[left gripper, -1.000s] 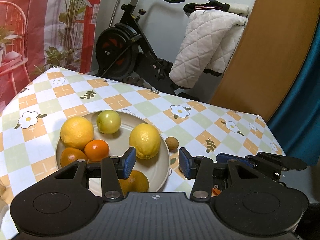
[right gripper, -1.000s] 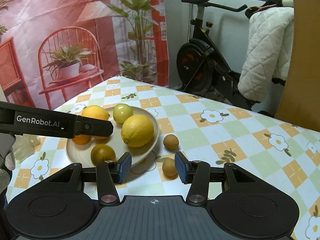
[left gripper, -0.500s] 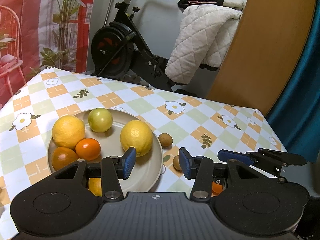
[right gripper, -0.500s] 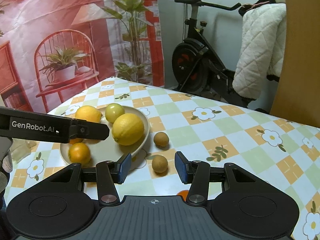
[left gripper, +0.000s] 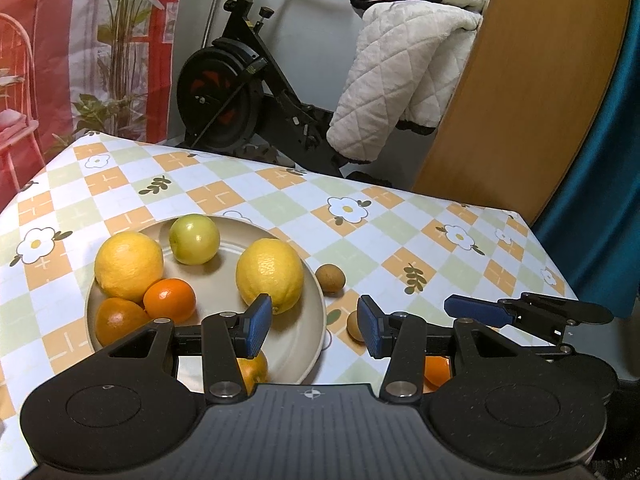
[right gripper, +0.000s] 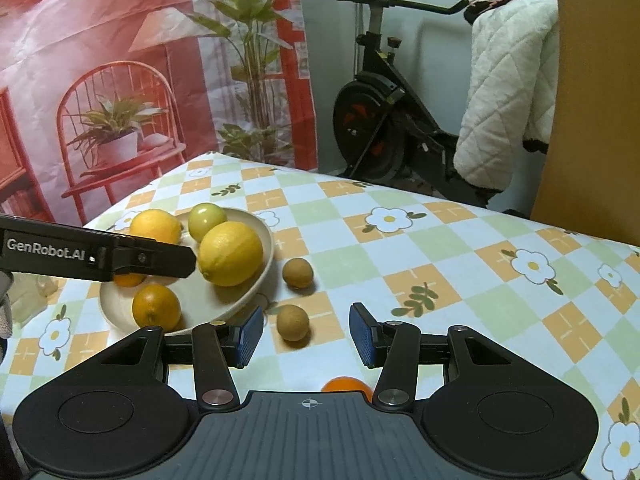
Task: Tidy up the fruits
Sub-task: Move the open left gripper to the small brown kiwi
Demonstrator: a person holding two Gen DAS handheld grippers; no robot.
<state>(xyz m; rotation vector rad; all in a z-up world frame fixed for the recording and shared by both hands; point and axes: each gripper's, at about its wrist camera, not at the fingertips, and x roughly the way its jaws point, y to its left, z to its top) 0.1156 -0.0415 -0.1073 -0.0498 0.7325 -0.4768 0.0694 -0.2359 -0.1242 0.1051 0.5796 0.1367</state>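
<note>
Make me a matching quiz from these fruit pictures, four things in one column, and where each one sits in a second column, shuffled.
Things
1. green apple
2. near kiwi
3. loose orange
4. big lemon

Places
A. on the tablecloth, half hidden behind the right gripper's body
B. at the far side of the plate
C. on the cloth just ahead of the right gripper's open jaws
D. at the plate's right rim, next to the far kiwi

Pairs: 1-B, 2-C, 3-A, 4-D
</note>
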